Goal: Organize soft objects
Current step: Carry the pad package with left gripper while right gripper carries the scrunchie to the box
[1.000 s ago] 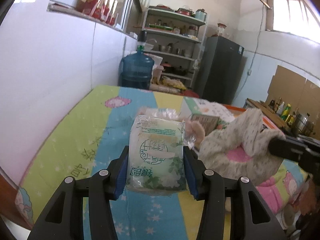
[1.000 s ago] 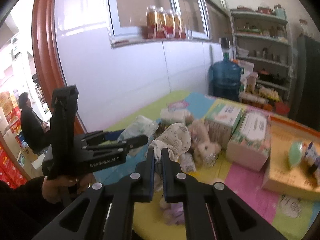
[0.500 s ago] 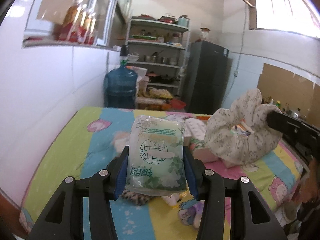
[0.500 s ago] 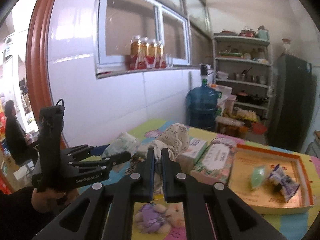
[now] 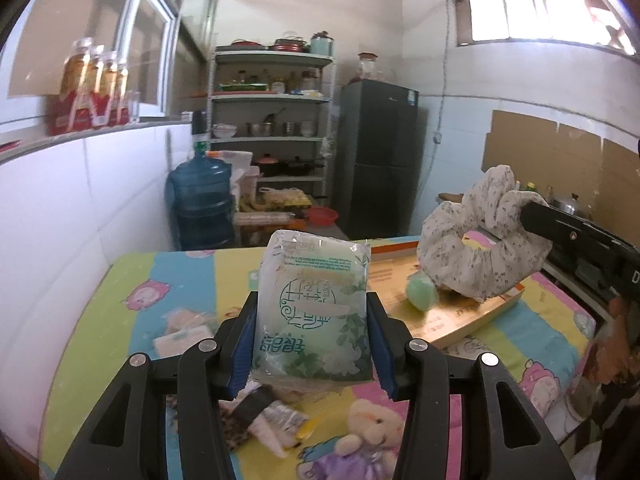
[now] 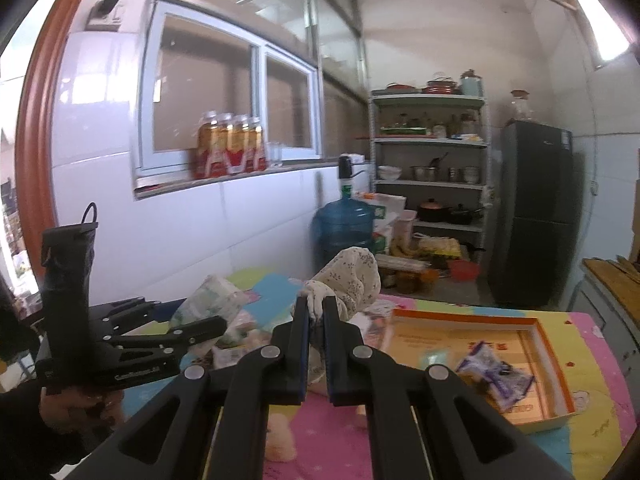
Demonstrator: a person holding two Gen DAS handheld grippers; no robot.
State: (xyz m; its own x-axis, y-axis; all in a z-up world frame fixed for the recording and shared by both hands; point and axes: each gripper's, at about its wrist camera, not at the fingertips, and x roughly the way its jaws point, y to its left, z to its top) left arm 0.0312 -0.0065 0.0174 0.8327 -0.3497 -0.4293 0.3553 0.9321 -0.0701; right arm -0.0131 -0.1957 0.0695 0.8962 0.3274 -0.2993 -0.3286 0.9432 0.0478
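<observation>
both hands have risen since the earlier frame; the table cover [image 5: 132,280] now sits lower in each view. left gripper [image 5: 312,344] clamps the tissue pack [image 5: 312,308] by its flat sides, upright, clear of the clutter below. right gripper [image 6: 316,316] is pinched tight on a fold of the floral cloth [image 6: 352,276], which hangs bunched above the orange-rimmed tray [image 6: 548,344]. likely both are lifted for carrying to the tray. pack: clear film, green leaf print, plump. cloth: cream, small sprigs, limp.

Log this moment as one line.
left hand-held gripper: holds tissue pack | right hand-held gripper: holds floral cloth | both above orange-rimmed tray
</observation>
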